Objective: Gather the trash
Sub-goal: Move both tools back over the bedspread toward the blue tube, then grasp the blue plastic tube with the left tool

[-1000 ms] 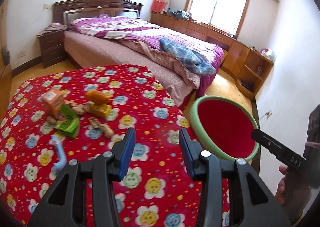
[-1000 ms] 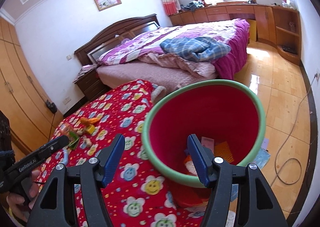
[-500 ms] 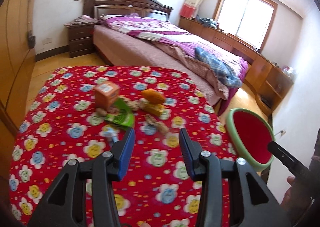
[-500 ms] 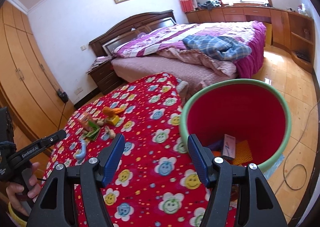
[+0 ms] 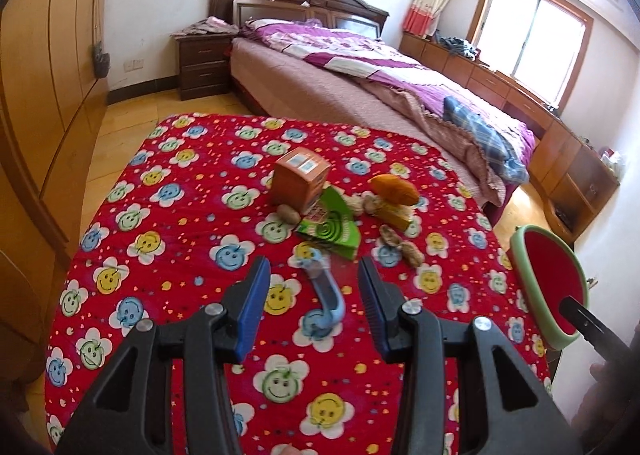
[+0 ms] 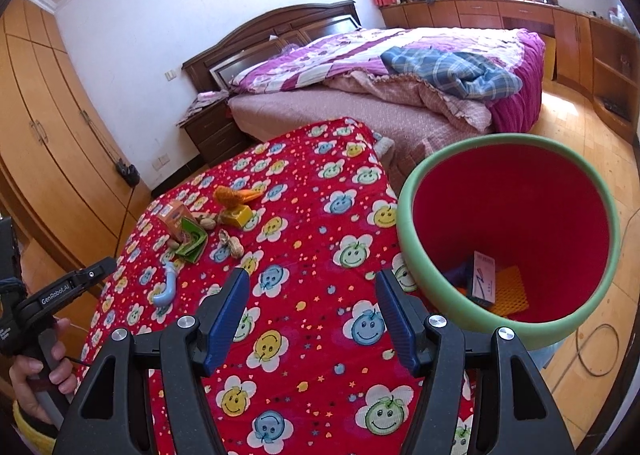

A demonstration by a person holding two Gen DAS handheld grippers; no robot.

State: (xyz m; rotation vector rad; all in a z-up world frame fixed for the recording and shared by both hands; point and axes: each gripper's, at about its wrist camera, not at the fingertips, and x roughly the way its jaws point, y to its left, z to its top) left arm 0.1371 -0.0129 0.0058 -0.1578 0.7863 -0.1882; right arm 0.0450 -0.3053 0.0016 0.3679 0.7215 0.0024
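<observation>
A red table covered in smiley-face flowers point(image 5: 168, 215) fills both wrist views. The left gripper point(image 5: 314, 305) is parted and empty. Between its blue fingers point(image 5: 252, 307), lower down on the cloth, lies a pale blue curved plastic piece point(image 5: 326, 297). Its long axis runs from about six o'clock to twelve o'clock, roughly in line with the way the gripper points, with the hooked end nearest the camera. I judge this the closest trash and the left hand's likely target; jaws closing across its narrow width would suit it.

Beyond it, at twelve to one o'clock, sits a loose cluster: a green packet point(image 5: 330, 225), an orange carton point(image 5: 300, 181), peanut shells point(image 5: 402, 245) and a yellow block point(image 5: 396, 215).

The right gripper point(image 6: 312, 313) is also parted and empty, over bare cloth. The red bin with a green rim point(image 6: 404, 215) stands at its two o'clock, beside the table edge, already holding some rubbish.
</observation>
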